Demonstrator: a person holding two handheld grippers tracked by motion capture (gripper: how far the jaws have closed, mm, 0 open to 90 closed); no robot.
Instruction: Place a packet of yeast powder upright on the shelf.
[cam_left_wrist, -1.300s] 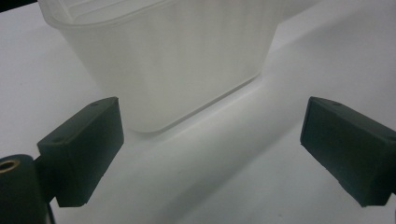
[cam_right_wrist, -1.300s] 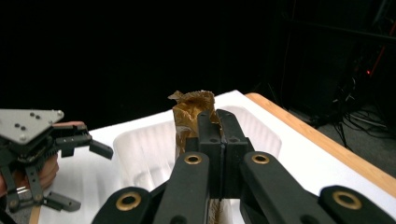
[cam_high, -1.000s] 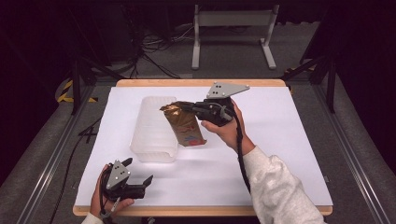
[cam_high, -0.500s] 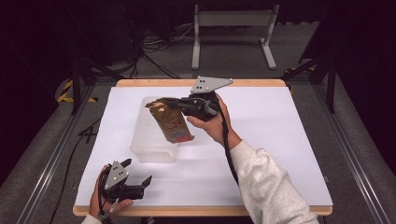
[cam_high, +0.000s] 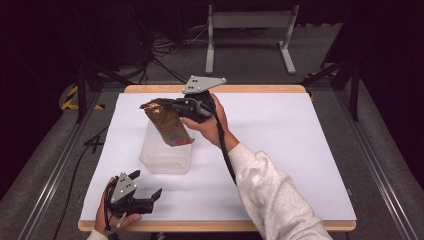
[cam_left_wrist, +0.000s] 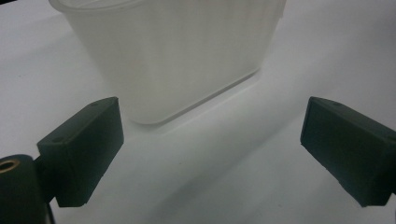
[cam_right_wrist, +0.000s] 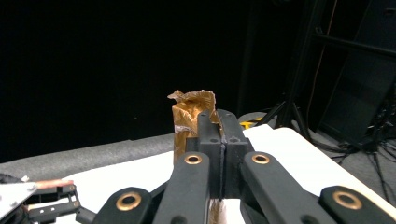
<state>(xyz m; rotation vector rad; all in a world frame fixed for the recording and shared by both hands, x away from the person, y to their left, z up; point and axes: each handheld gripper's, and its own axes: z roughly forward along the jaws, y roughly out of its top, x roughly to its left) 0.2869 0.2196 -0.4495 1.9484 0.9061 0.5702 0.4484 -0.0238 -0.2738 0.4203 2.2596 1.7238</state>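
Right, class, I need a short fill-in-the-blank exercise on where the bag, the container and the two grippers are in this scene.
1. The right gripper is shut on a crumpled ____ bag.
2. The bag hangs above a translucent plastic ____.
3. The left gripper, near the table's front edge, has its fingers ____.
4. The white table has a ____ edge.

Missing words: brown; container; open; wooden

Right gripper (cam_high: 159, 104): black body, grey three-cornered plate on top, black cable trailing along a light grey sleeve (cam_high: 272, 192). Brass rivets glint on its black linkage. Left gripper (cam_high: 149, 183) matches, blocky black jaws and grey plate
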